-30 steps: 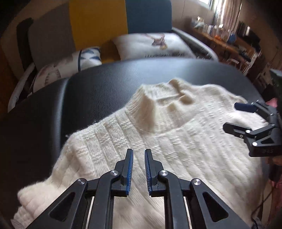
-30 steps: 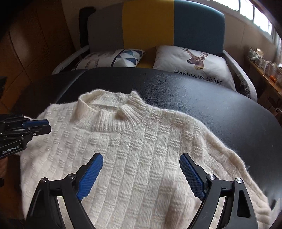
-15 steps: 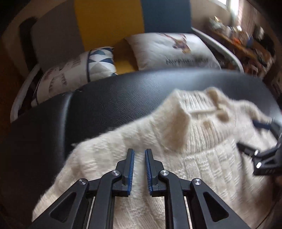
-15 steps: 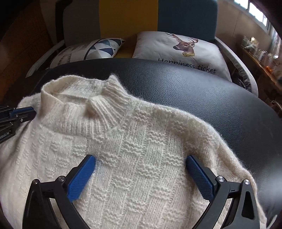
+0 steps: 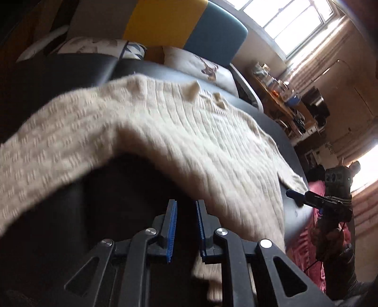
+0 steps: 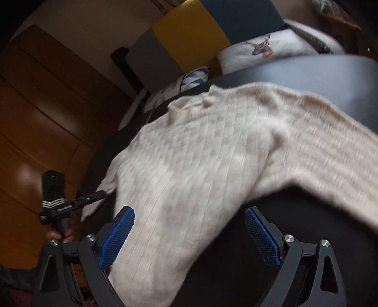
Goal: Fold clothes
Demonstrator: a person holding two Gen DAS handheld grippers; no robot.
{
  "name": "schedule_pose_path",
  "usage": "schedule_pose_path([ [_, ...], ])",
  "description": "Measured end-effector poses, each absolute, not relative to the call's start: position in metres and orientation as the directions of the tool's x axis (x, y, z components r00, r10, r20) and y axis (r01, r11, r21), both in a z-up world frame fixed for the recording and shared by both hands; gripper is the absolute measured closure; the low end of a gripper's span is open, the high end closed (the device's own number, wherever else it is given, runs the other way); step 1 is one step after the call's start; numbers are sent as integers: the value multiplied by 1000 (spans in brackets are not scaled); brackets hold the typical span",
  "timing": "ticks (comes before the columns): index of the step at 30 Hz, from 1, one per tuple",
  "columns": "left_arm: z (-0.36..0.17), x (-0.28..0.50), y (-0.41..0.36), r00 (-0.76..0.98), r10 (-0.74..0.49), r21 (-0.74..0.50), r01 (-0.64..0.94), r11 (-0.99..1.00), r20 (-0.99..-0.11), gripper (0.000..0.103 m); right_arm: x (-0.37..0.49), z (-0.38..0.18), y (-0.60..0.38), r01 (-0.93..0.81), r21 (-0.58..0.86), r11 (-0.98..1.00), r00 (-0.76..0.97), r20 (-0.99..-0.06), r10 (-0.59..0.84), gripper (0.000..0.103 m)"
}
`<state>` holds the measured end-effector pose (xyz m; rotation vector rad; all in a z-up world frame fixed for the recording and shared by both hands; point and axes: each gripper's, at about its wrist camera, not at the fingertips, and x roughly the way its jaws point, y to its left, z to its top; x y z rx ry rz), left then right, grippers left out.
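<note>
Left wrist view: cream knitted sweater [image 5: 179, 132] spread on the black bench [image 5: 59, 70], collar at the far side.
Its blocky ribbed knit is blurred; one sleeve trails toward the left edge, and the hem hangs over the near edge. Left tongs [image 5: 185, 226] stand slightly parted and opening, nothing between the pads. This view alone shows the window [image 5: 290, 21] and a cluttered side shelf [image 5: 283, 96], with the right tongs off at the sweater's right. Right wrist view shows wooden panelling [image 6: 47, 106], a deer cushion [image 6: 267, 52] on the sofa, and the right tongs [image 6: 189, 233] spread wide, closing, straddling the hem without pressing it.
</note>
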<state>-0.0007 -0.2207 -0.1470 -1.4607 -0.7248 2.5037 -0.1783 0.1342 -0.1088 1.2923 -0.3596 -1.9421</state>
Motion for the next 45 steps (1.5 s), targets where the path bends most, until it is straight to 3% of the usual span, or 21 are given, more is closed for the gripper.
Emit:
schedule_pose_path([
  [6, -164, 20, -183, -470, 377, -450, 48, -892, -798, 77, -106, -140, 137, 357, 702, -617, -104, -626, -773, 7],
  [13, -172, 4, -150, -411, 370, -392, -33, -919, -833, 75, -87, -152, 130, 274, 785, -557, -86, -556, -827, 5],
  [15, -173, 2, -149, -411, 386, -417, -17, -909, -826, 81, -86, -154, 125, 271, 782, -561, -78, -563, -822, 3],
  [16, -172, 1, -149, -407, 401, -430, -20, -903, -821, 98, -87, -157, 122, 269, 780, -565, -80, -567, -820, 2],
  [17, -172, 0, -151, -410, 410, -447, -6, -895, -815, 98, -87, -156, 122, 271, 778, -567, -87, -567, -819, 2],
  [20, -147, 9, -172, -494, 443, -528, 37, -849, -748, 99, -87, -154, 121, 277, 771, -574, -108, -569, -815, 1],
  [23, -98, 41, -206, -631, 461, -621, 43, -783, -624, 100, -88, -152, 122, 283, 762, -582, -128, -572, -810, 1],
  [26, -50, 92, -247, -756, 412, -674, 52, -737, -509, 100, -90, -153, 129, 277, 762, -585, -148, -568, -810, 1],
  [27, -42, 108, -258, -778, 372, -664, 76, -744, -506, 100, -91, -153, 131, 273, 766, -582, -153, -563, -812, 1],
  [31, -52, 151, -296, -769, 191, -572, 261, -778, -611, 100, -92, -154, 136, 269, 768, -581, -170, -556, -814, 1],
  [37, -130, 169, -316, -525, -4, -327, 535, -779, -851, 100, -91, -148, 146, 269, 728, -630, -231, -587, -776, 1],
  [41, -135, 166, -309, -522, -10, -310, 523, -794, -853, 99, -107, -143, 166, 222, 693, -686, -327, -610, -722, 1],
  [45, -122, 159, -308, -547, -18, -320, 515, -796, -837, 99, -139, -144, 200, 77, 738, -671, -443, -577, -686, 1],
])
